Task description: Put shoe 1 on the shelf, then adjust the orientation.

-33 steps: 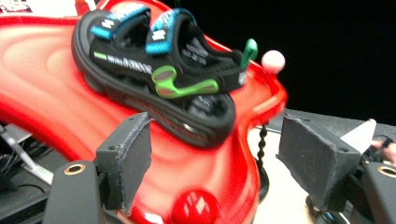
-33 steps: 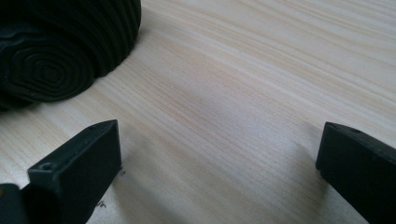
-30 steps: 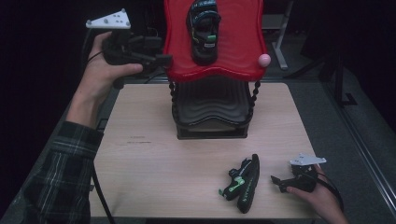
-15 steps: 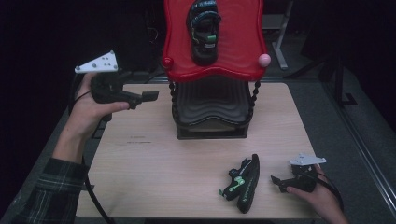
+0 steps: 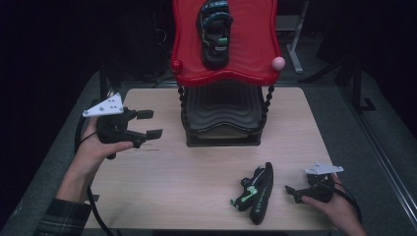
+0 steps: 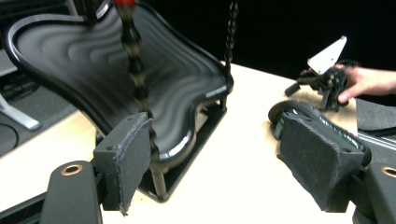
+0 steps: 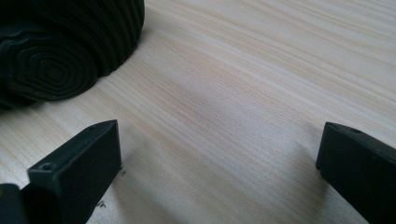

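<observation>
High view, black green-trimmed sandal (image 5: pixel 256 192) lying on its side, both grippers' jaws spread.

A dark green plaid sleeve (image 5: pixel 61 216) is worn on the left forearm. Each hand-held gripper, the left gripper (image 5: pixel 147 124) and the right gripper (image 5: pixel 290 191), is built in black, topped by a grey three-cornered plate (small holes are drilled in it) and trailed by a black cable. Rough dark foam pads (image 6: pixel 128 156) are fitted on the left jaws, with a brass-coloured ringed hole beneath each.

Light wood desk (image 5: pixel 206 162) under everything. Grey floor (image 5: pixel 354 123) around it, metal stand leg (image 5: pixel 294 46) far right behind the desk.
</observation>
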